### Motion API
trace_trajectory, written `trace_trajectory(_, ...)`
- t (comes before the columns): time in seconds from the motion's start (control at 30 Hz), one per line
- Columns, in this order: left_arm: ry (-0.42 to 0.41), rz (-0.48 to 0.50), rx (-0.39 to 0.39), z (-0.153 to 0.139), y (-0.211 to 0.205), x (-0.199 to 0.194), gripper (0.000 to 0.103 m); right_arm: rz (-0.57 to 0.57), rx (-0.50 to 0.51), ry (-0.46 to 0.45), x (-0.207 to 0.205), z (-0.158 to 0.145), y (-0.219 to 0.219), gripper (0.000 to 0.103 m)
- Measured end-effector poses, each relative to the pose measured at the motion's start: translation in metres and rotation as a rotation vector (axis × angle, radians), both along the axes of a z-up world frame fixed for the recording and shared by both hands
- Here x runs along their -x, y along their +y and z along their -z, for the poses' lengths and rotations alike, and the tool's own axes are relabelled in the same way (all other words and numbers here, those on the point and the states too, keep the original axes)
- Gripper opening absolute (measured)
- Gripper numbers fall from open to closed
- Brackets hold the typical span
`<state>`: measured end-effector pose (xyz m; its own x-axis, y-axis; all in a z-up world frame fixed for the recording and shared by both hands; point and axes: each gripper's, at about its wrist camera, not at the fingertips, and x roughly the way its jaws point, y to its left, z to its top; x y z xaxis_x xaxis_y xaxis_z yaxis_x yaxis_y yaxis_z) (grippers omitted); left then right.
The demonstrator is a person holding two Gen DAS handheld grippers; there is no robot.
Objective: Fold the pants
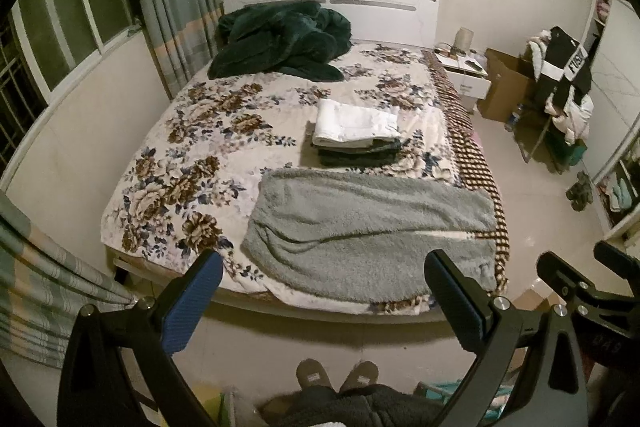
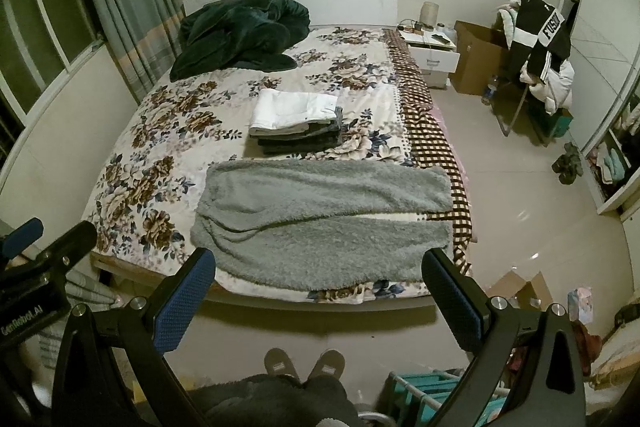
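Fluffy grey pants lie spread flat across the near end of the bed, waist to the left, two legs running right; they also show in the right wrist view. My left gripper is open and empty, held above the floor in front of the bed's near edge. My right gripper is open and empty too, at the same distance from the pants. The right gripper also shows at the right edge of the left wrist view. Neither gripper touches the pants.
A stack of folded clothes with a white piece on top sits mid-bed behind the pants. A dark green blanket is bunched by the headboard. The floral bedspread covers the bed. A nightstand, cardboard box and clothes-laden chair stand right.
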<state>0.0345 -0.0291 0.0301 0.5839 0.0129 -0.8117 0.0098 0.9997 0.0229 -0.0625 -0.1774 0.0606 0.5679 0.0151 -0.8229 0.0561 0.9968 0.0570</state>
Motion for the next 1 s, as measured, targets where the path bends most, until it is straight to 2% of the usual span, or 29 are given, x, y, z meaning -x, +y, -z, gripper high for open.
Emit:
trace_trajectory(0.07,-0.008,-0.019,-0.009,0.012,0.003,-0.007,0.103,0.006,-0.001,-0.004,-0.001,0.016,-0.014,0.103)
trace_trajectory(0.13,-0.005,-0.057,-0.013,0.026,0.004,-0.026,0.103,0.023,-0.001,-0.002,-0.019,0.026,-0.020,0.103)
trace_trajectory(0.17,-0.004,-0.070,-0.019,0.031,0.004,-0.032,0.103,0.026,-0.002,-0.002,-0.028,0.046,-0.037,0.103)
trace_trajectory(0.3,0.001,-0.127,-0.069,0.056,0.006,-0.064,0.103,0.046,0.008,0.006,-0.071,0.073,-0.054,0.103)
trace_trajectory(0.43,0.024,-0.168,-0.097,0.089,0.009,-0.112,0.103,0.082,0.023,0.019,-0.124,0.106,-0.072,0.103)
trace_trajectory(0.6,0.115,-0.186,-0.091,0.145,0.013,-0.184,0.103,0.143,0.013,0.067,-0.208,0.162,-0.092,0.103)
trace_trajectory(0.7,0.154,-0.204,-0.106,0.178,0.019,-0.224,0.103,0.206,0.006,0.104,-0.269,0.201,-0.105,0.103)
trace_trajectory(0.8,0.218,-0.237,-0.094,0.220,0.033,-0.278,0.103,0.279,-0.003,0.154,-0.336,0.252,-0.116,0.103)
trace_trajectory(0.83,0.240,-0.251,-0.089,0.236,0.039,-0.297,0.103,0.311,-0.015,0.181,-0.367,0.277,-0.120,0.103)
trace_trajectory(0.97,0.324,-0.304,-0.077,0.301,0.060,-0.361,0.103,0.388,-0.049,0.260,-0.441,0.356,-0.133,0.103)
trace_trajectory(1.0,0.348,-0.320,-0.076,0.320,0.065,-0.376,0.103,0.407,-0.054,0.286,-0.468,0.384,-0.137,0.103)
